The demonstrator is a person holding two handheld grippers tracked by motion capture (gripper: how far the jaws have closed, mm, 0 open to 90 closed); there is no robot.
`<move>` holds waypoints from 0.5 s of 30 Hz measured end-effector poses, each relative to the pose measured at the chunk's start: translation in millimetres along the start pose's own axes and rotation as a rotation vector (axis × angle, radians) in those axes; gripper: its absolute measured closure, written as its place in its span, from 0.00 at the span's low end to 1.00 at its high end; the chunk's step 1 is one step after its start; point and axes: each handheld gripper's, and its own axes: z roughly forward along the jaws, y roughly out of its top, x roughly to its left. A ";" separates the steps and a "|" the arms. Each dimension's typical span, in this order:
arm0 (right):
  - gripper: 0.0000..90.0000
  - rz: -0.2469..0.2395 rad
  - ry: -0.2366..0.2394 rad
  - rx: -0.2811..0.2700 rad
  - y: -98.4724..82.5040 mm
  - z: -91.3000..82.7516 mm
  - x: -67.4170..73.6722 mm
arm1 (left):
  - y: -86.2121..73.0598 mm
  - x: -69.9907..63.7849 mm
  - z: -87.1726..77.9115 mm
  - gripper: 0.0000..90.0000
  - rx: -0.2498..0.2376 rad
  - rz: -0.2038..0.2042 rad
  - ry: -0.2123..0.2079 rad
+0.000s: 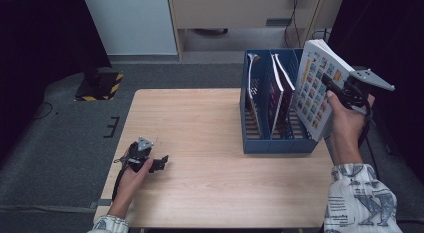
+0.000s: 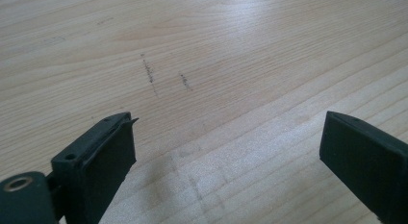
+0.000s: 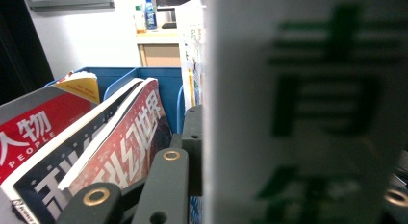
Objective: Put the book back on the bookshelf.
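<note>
My right gripper (image 1: 330, 85) is shut on a thick white book (image 1: 315, 85) with a grid of small colour pictures on its cover. It holds the book tilted in the air above the right end of a blue file rack (image 1: 272, 145). In the right gripper view the book's white spine (image 3: 308, 113) with green characters sits between the jaws of the right gripper (image 3: 293, 185). Magazines (image 3: 120, 142) stand in the rack's slots. My left gripper (image 1: 161, 162) rests on the wooden table (image 1: 200, 133) at the front left. The left gripper (image 2: 226, 152) is open, with bare wood between its jaws.
A red magazine (image 3: 33, 132) leans in the rack's far slot. The rack stands at the table's right edge. Past the table lie grey floor, a yellow-and-black striped base (image 1: 102, 85) and a wooden cabinet (image 1: 240, 13). A bottle (image 3: 150, 13) stands on a distant counter.
</note>
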 end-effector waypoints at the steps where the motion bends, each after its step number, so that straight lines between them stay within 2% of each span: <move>1: 0.82 0.001 -0.005 -0.002 0.3 1.0 0.0 | 0.0 0.2 0.1 0.06 0.000 0.000 0.000; 15: 0.82 0.007 -0.022 -0.012 1.5 11.2 0.4 | 0.3 -0.2 -0.5 0.06 -0.003 0.002 0.000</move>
